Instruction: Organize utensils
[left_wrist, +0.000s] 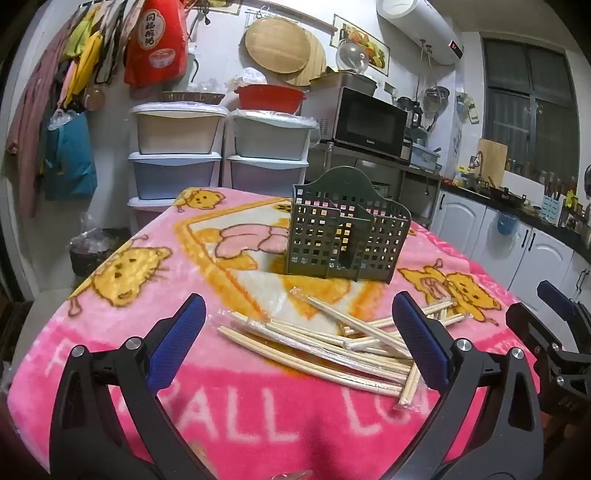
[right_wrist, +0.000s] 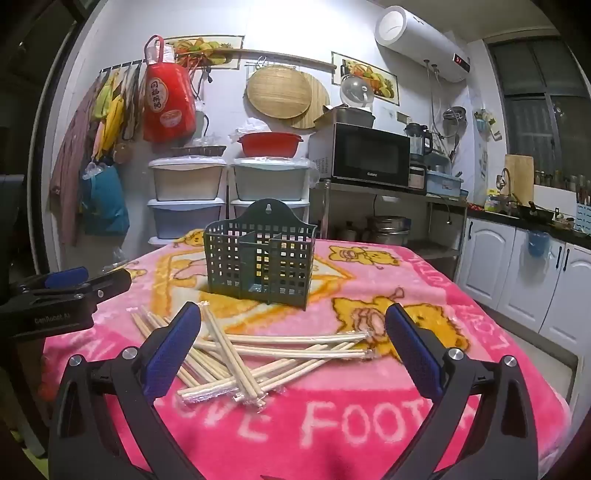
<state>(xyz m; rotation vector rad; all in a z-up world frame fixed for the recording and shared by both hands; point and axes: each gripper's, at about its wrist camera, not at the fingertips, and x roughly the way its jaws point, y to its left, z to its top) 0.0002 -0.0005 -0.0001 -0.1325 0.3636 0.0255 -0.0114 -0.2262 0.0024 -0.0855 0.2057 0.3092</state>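
Observation:
A pile of several wooden chopsticks (left_wrist: 325, 343), some in clear wrappers, lies on the pink blanket-covered table (left_wrist: 221, 424); it also shows in the right wrist view (right_wrist: 258, 354). A dark green perforated utensil holder (left_wrist: 343, 229) stands upright behind the pile, empty as far as I see, and it shows in the right wrist view (right_wrist: 260, 254). My left gripper (left_wrist: 299, 343) is open and empty, above the near side of the pile. My right gripper (right_wrist: 291, 350) is open and empty, over the pile. Each gripper appears at the other view's edge.
Stacked plastic drawers (left_wrist: 218, 155) and a microwave (left_wrist: 365, 122) on a metal rack stand behind the table. White cabinets and a cluttered counter (right_wrist: 517, 266) run along the right. A dark bin (left_wrist: 96, 247) sits at the table's left.

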